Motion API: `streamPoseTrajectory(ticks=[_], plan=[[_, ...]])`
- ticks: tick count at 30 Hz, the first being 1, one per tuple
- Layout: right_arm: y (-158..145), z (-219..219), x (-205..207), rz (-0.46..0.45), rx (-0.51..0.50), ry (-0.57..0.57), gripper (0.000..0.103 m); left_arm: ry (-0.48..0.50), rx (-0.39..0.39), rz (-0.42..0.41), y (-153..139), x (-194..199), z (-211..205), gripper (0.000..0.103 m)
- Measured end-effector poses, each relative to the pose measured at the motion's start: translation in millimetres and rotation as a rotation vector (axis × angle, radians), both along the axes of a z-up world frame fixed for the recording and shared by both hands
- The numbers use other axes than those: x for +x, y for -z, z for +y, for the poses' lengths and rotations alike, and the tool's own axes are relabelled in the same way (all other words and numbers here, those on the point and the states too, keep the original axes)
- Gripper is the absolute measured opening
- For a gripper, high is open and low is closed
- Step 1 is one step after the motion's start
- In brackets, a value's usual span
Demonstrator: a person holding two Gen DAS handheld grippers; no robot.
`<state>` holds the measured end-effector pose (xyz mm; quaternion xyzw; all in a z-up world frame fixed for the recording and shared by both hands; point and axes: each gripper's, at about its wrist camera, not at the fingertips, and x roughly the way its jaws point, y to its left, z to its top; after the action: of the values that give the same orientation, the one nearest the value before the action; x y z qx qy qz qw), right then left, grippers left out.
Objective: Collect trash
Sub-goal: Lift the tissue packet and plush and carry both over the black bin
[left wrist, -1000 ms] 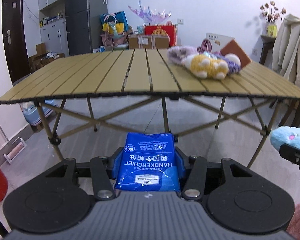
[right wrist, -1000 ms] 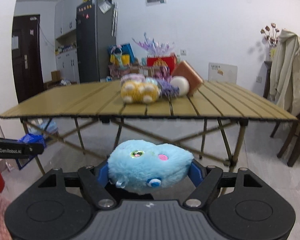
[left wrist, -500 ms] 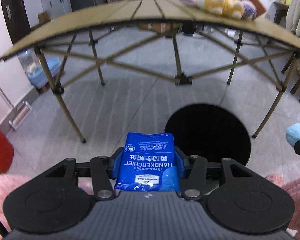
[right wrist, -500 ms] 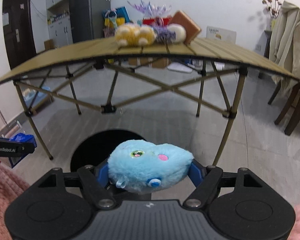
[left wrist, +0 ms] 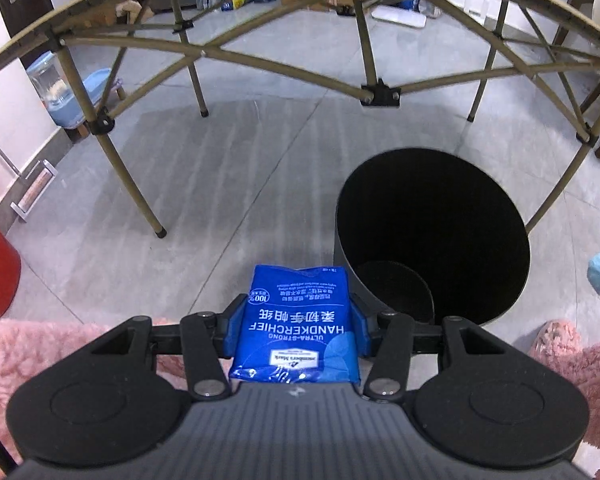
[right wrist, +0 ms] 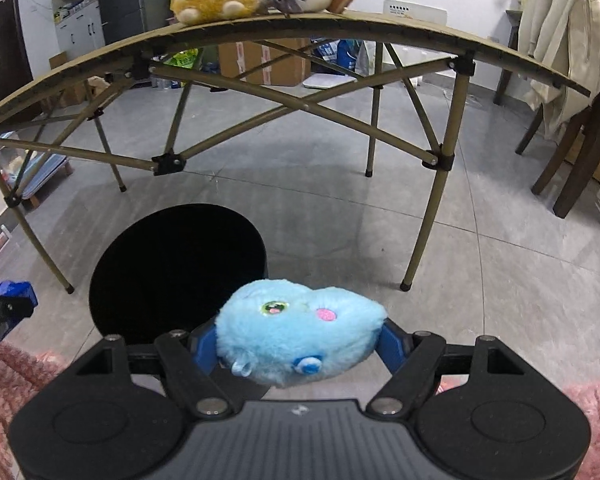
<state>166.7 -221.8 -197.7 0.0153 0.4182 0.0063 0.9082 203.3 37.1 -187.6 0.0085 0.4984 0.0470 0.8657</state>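
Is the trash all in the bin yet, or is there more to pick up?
Not yet. The black bin looks empty inside, so nothing shows as done. In hand: the left gripper holds a blue handkerchief pack, and the right gripper holds a fluffy blue toy, both just above the bin. Left: dropping both in, then maybe the yellow plush pile on the table.

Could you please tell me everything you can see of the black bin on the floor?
The black bin is a round, smooth-walled container that looks like plastic, standing upright on the grey tiled floor just in front of the folding table. It has no lid, its mouth is wide open, and its inside is dark; no contents can be made out. Neither the handkerchief pack nor the blue plush toy, both held nearby, can be seen touching it.
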Motion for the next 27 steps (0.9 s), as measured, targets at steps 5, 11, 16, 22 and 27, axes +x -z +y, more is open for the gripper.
streamPoseTrajectory(ticks=[5, 11, 16, 22, 27], plan=[[4.9, -0.3, 10.1, 0.021, 0.000, 0.010, 0.076, -0.009, 0.004, 0.056, 11.2, 7.8, -1.1, 0.052], [8.7, -6.2, 22.8, 0.038, 0.016, 0.042, 0.076, -0.026, 0.008, 0.106, 21.4, 19.5, -5.9, 0.052], [7.4, -7.9, 35.4, 0.026, 0.020, 0.058, 0.076, -0.040, 0.014, 0.128, 25.5, 28.3, -12.1, 0.052], [9.4, -13.9, 50.2, 0.028, 0.034, 0.089, 0.076, -0.051, 0.004, 0.149, 29.4, 38.2, -21.1, 0.052], [11.2, -18.9, 59.1, 0.023, 0.032, 0.111, 0.076, -0.038, -0.015, 0.139, 27.1, 48.8, -33.1, 0.052]])
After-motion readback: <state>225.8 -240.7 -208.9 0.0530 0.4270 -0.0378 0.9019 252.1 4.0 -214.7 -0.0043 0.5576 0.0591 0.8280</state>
